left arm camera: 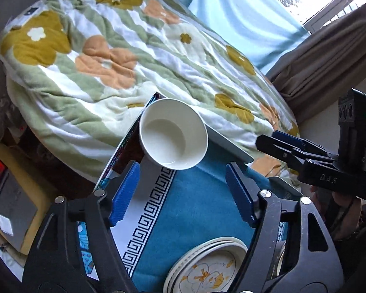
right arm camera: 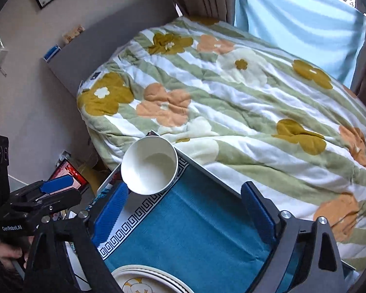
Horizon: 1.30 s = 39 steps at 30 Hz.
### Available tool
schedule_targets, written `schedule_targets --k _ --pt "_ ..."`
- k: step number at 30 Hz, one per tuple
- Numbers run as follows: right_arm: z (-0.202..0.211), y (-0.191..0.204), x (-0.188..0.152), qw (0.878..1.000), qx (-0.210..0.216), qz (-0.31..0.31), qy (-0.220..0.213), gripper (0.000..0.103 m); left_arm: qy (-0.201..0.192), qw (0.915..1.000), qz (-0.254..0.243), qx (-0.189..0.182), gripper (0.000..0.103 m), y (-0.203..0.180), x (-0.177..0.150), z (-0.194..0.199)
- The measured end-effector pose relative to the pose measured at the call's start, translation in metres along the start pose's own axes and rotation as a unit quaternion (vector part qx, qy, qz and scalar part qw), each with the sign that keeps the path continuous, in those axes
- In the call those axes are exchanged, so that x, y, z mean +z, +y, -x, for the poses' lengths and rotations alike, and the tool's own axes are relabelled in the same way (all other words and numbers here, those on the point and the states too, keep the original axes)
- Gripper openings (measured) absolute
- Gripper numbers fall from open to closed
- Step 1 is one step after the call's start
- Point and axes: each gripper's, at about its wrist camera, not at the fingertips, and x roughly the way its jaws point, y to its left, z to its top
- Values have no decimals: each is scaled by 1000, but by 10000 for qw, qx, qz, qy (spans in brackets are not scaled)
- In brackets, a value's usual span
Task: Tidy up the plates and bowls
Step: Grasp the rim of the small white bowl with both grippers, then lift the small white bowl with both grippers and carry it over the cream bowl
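Note:
A white bowl [left arm camera: 173,134] [right arm camera: 150,164] stands upright and empty at the far corner of a small table covered by a teal cloth [left arm camera: 195,207] [right arm camera: 195,232]. A stack of plates [left arm camera: 207,266] [right arm camera: 146,280], the top one printed with a duck, lies at the near edge. My left gripper [left arm camera: 183,190] hovers open over the cloth just short of the bowl, nothing between its blue pads. My right gripper [right arm camera: 185,210] is open wide over the cloth, to the right of the bowl. Each gripper shows from the side in the other's view [left arm camera: 273,140] [right arm camera: 70,188].
A bed with a flowered green-and-white quilt [left arm camera: 134,56] [right arm camera: 231,112] lies right behind the table. A grey headboard [right arm camera: 114,36] and curtains [left arm camera: 324,61] bound it. A lit laptop [right arm camera: 68,171] and boxes [left arm camera: 14,210] sit low to the left.

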Motion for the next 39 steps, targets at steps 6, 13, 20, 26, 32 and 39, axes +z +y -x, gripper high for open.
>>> schedule_targets --k 6,13,20,26,32,39 --pt "-77 -1 9 9971 291 -205 671 56 487 9987 129 -79 52 22 12 -60" --pt "-117 -4 14 9925 486 -350 1064 36 629 9975 299 130 37 40 26 -87" --pt "-133 -4 15 9908 586 -394 1151 13 598 9965 487 322 16 55 26 -95" --pt "-135 -8 14 9909 618 -489 1095 11 601 9965 428 388 16 50 26 -95" --pt "-129 -7 11 9913 578 -565 1040 11 648 9965 262 460 16 44 24 -91" --pt "-109 -8 -4 9921 537 -765 835 11 532 9974 -138 473 16 24 20 -73"
